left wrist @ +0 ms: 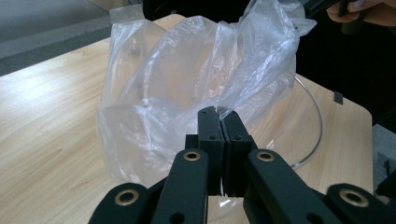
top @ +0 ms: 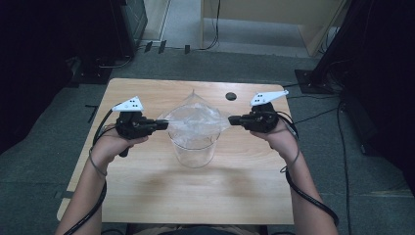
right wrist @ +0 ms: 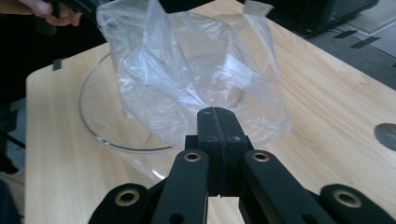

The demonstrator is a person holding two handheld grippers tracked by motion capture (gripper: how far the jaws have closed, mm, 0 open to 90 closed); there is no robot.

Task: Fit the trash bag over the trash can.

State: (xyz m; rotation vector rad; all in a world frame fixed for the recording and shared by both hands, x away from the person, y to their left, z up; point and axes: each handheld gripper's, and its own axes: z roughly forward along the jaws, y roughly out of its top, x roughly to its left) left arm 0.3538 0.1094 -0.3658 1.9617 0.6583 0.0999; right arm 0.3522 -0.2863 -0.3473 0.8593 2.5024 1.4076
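High view: I've got the bag (top: 195, 120) stretched level between left gripper (top: 164, 124) and right gripper (top: 232, 119), directly over the beaker (top: 195, 149). Both jaw pairs are pinching opposite bag edges, so it goes straight down.

Light: dim room, bench (top: 147, 186) lit evenly from above | Shadows: soft, faint beside the black jaws | Glare: white glints on the plastic bag (left wrist: 196, 70) folds | Focus: both gripper views sharp near, background soft | Surround: high view's outer edges were nearly black
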